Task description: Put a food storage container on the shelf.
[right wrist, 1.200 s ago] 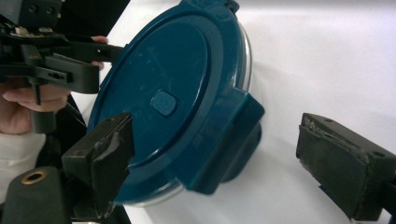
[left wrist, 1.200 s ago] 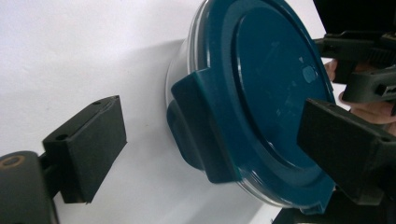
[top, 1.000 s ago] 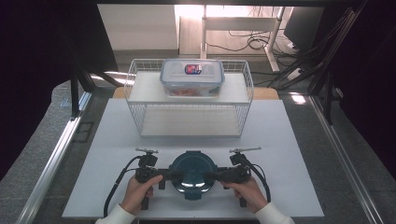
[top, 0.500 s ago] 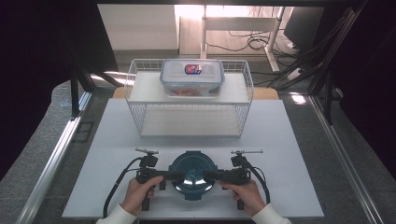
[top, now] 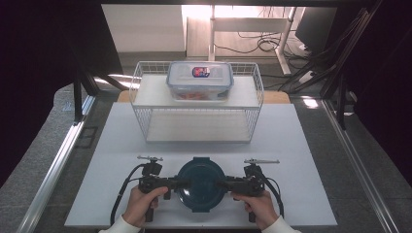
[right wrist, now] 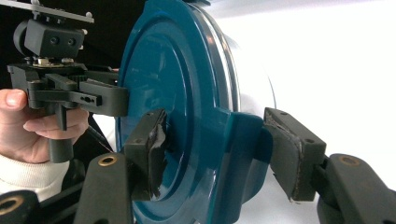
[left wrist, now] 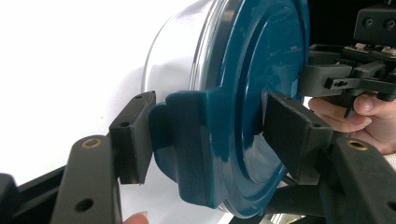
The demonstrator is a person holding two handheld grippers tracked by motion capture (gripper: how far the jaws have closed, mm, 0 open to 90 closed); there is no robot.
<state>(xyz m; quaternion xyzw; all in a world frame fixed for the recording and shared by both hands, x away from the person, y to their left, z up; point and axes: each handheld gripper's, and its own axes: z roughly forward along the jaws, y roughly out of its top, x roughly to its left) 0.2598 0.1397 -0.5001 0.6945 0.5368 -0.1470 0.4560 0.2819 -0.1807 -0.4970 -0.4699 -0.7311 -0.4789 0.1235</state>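
The round blue-lidded container (top: 200, 183) is sitting between both grippers, left gripper (left wrist: 205, 135) and right gripper (right wrist: 219, 154) each clamping a lid latch tab, and compared with a second ago it is barely shifting, so the latches look about to be worked.

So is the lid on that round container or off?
On: the teal lid covers the clear round container, its side tabs between both grippers' jaws.

A round clear container with a dark teal lid (top: 200, 183) sits on a plain white tabletop board (top: 301, 145); the lid looks glossy teal-blue in both gripper views; the left gripper (top: 180, 183) and right gripper (top: 219, 184) are matte black, with brass-coloured rivets on their arms; behind stands a white wire shelf rack (top: 198, 102); on it rests a clear rectangular plastic box (top: 199, 80) with a red and blue label and orange contents; both sleeves are white; the floor is speckled grey.
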